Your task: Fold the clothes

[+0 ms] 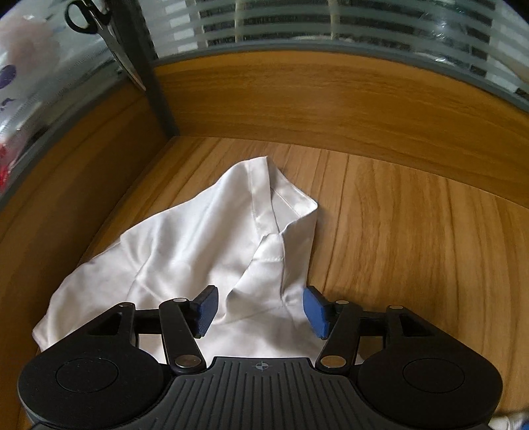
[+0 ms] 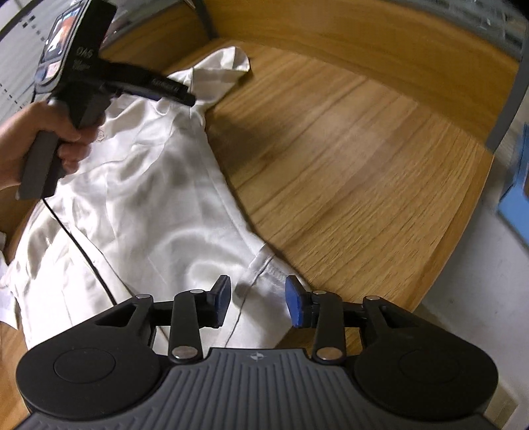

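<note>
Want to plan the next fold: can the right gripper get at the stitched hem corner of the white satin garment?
Probably yes: the right gripper is open, the hem corner lies just ahead, nothing between.

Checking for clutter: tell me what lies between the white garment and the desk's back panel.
Only bare wooden desk lies between the white garment and the back panel, per the left wrist view.

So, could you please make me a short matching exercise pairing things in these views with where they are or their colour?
Things:
1. white garment
2. scissors
3. pads of the left hand-held gripper
4. hand

Matches:
a. blue
b. spread on the wooden table
c. hanging on the corner post
d. gripping a dark handle

Pairs: 1-b, 2-c, 3-a, 4-d
</note>
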The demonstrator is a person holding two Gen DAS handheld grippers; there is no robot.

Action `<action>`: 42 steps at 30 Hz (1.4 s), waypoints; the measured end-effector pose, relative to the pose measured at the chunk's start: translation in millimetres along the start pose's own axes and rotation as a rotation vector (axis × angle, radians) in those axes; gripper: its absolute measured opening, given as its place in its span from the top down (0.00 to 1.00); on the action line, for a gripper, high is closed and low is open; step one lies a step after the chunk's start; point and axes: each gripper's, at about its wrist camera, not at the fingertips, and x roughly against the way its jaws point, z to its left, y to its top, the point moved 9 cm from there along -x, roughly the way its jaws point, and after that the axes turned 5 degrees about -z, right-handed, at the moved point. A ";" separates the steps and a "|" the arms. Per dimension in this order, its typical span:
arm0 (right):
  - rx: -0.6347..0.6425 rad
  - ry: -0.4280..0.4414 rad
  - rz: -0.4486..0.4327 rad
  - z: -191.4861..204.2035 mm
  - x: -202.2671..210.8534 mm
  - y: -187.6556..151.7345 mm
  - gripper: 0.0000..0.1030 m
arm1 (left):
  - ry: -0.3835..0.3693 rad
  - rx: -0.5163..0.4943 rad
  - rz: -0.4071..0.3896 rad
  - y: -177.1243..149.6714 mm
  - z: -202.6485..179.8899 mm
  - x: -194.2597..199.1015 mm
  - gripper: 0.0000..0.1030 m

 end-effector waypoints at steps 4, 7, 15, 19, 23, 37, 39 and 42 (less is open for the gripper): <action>0.005 -0.028 0.009 1.6 -10.7 -0.7 0.60 | 0.028 0.003 0.014 4.5 -1.1 -13.4 0.73; 0.034 -0.062 0.004 2.0 -15.0 -0.4 0.88 | 0.036 0.010 0.007 6.5 -0.4 -13.2 0.95; -0.109 -0.052 -0.059 -34.1 22.8 -5.2 0.98 | 0.022 0.059 -0.065 17.3 -4.2 19.0 0.97; -0.303 0.008 -0.077 -65.6 54.6 -20.4 0.98 | 0.018 0.097 -0.104 21.0 -11.0 37.3 0.97; -0.496 0.081 -0.107 -91.5 86.6 -39.4 0.98 | 0.038 0.146 -0.140 23.4 -12.3 51.6 0.97; -0.917 0.556 -0.417 -87.2 204.8 -40.7 0.98 | 0.014 0.233 -0.203 47.2 -8.6 82.0 0.97; -0.903 0.466 -0.435 -92.4 200.7 -38.6 0.97 | 0.007 0.240 -0.197 50.5 -10.2 75.4 0.97; -0.864 0.256 -0.424 -109.2 190.1 -41.1 0.92 | -0.010 0.221 -0.165 52.0 -17.3 62.8 0.92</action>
